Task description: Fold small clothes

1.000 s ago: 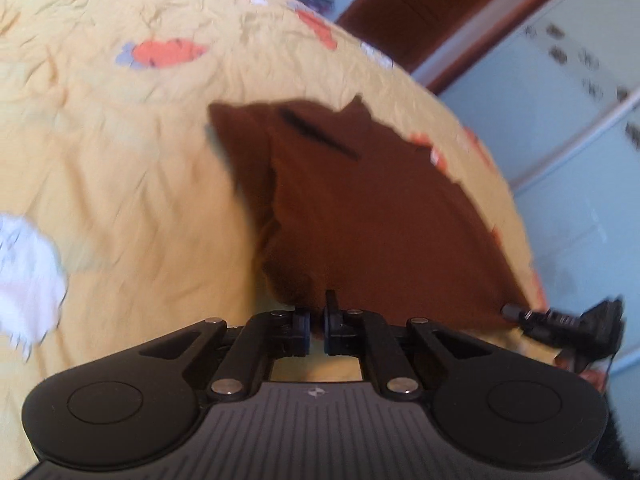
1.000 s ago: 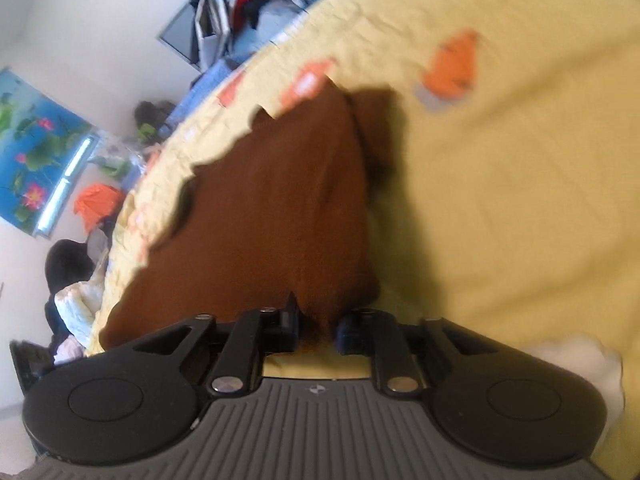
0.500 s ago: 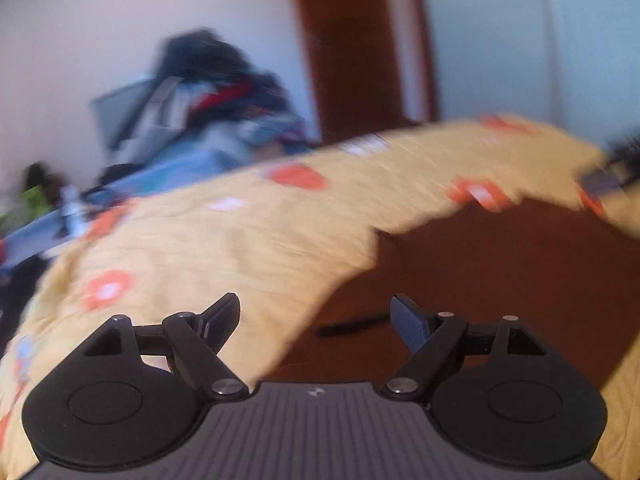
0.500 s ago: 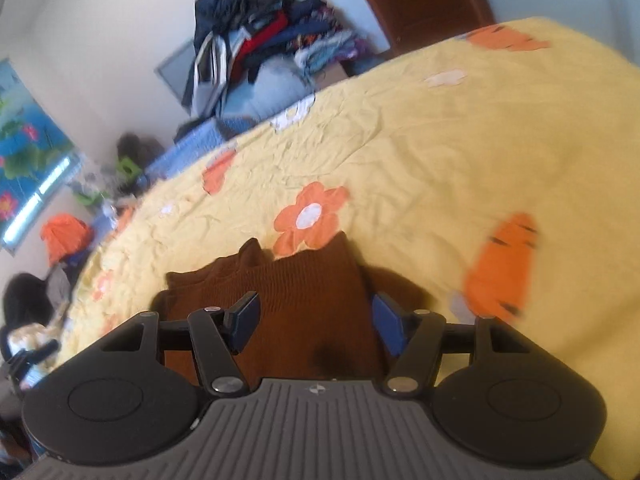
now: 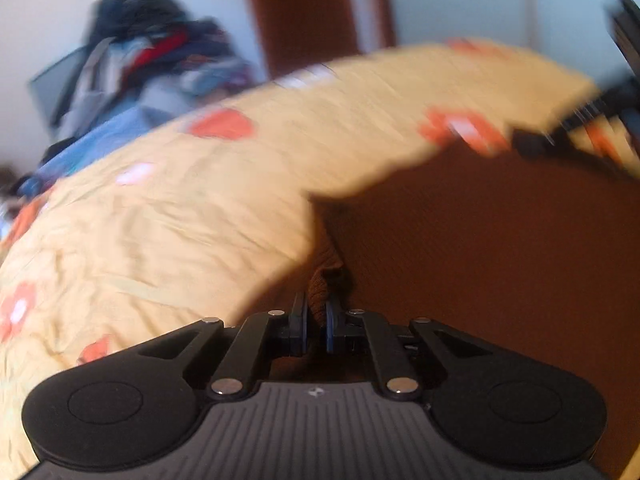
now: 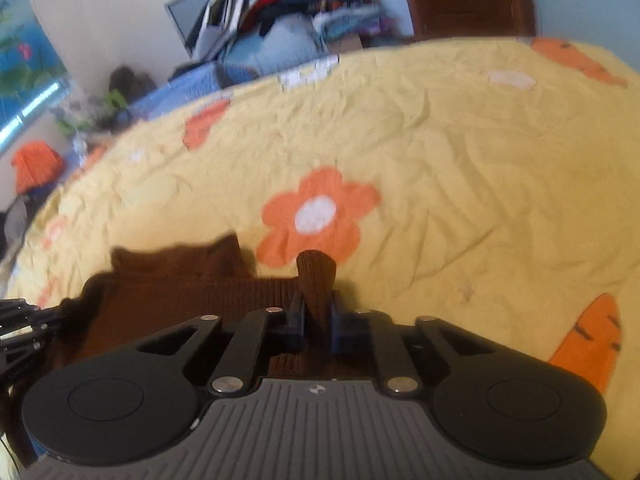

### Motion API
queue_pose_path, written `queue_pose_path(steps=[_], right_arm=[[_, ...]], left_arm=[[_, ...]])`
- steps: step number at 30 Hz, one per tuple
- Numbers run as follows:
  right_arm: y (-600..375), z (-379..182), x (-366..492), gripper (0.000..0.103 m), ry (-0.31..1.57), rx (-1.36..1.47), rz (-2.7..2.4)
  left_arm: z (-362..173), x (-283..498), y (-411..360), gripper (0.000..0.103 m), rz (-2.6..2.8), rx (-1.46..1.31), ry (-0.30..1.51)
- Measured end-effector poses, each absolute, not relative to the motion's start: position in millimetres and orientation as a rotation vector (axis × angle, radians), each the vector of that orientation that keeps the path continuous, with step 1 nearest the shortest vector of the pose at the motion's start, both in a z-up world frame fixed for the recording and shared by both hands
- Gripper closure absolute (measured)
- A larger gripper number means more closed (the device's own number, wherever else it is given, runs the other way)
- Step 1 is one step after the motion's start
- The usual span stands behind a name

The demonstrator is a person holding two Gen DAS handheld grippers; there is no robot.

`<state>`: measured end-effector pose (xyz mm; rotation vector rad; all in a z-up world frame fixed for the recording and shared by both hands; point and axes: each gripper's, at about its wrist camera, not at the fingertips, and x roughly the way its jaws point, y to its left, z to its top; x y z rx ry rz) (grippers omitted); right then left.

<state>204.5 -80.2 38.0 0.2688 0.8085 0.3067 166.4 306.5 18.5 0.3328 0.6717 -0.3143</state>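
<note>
The brown knit garment (image 5: 500,264) is spread on the yellow flowered bedsheet (image 6: 440,140). A bunched edge is clamped by the left gripper (image 5: 316,320), with the cloth extending toward 2 o'clock. An upright tuft is pinched by the right gripper (image 6: 317,320), the rest lying toward 9 o'clock. The held edge runs between both grippers, equally near.

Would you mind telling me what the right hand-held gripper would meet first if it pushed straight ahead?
Probably the yellow bedspread, near its orange flower; the right hand-held gripper is already shut on the brown garment. Depth is unclear.
</note>
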Motion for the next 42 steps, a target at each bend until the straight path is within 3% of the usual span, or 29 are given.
queue_pose_path(steps=[2, 6, 8, 10, 14, 15, 21, 24, 29, 33, 34, 38, 42], right_arm=[[-90.0, 49.4, 199.1, 0.088, 0.736, 0.31, 0.3], [-84.7, 21.7, 207.8, 0.089, 0.793, 0.262, 0.247], [-83.7, 27.3, 200.0, 0.055, 0.765, 0.263, 0.212], [-88.6, 42.0, 183.8, 0.039, 0.697, 0.28, 0.187], [-75.6, 69.9, 152.1, 0.04, 0.589, 0.227, 0.238], [-66.9, 70.8, 151.6, 0.04, 0.603, 0.214, 0.265], [-35.1, 20.1, 172.1, 0.042, 0.725, 0.065, 0.24], [-51.3, 12.2, 156.7, 0.043, 0.651, 0.046, 0.266], [-44.6, 22.3, 156.6, 0.042, 0.667, 0.05, 0.231], [-38.2, 43.8, 129.0, 0.024, 0.61, 0.125, 0.24], [-34.1, 45.0, 125.1, 0.015, 0.612, 0.115, 0.257], [-32.2, 14.7, 132.4, 0.011, 0.703, -0.013, 0.213], [-46.8, 14.2, 134.4, 0.012, 0.691, 0.039, 0.241]], left_arm=[[31.4, 171.3, 323.0, 0.096, -0.274, 0.233, 0.656], [11.1, 198.6, 336.9, 0.092, -0.124, 0.207, 0.76], [13.8, 195.2, 344.9, 0.086, -0.091, 0.156, 0.745], [28.6, 184.5, 350.4, 0.074, -0.04, 0.126, 0.713], [65.3, 147.8, 354.7, 0.025, -0.019, 0.036, 0.556], [69.6, 144.1, 350.0, 0.023, -0.073, -0.004, 0.546], [15.5, 174.5, 292.4, 0.021, -0.166, 0.101, 0.797], [-7.1, 161.3, 306.3, 0.017, -0.197, 0.131, 0.676], [-7.2, 160.6, 301.2, 0.016, -0.175, 0.136, 0.675], [-6.1, 161.9, 303.6, 0.016, -0.172, 0.131, 0.671], [-6.3, 162.1, 303.4, 0.016, -0.17, 0.131, 0.67], [-6.2, 161.8, 303.1, 0.016, -0.17, 0.128, 0.67], [-6.4, 161.8, 303.3, 0.016, -0.172, 0.124, 0.67]])
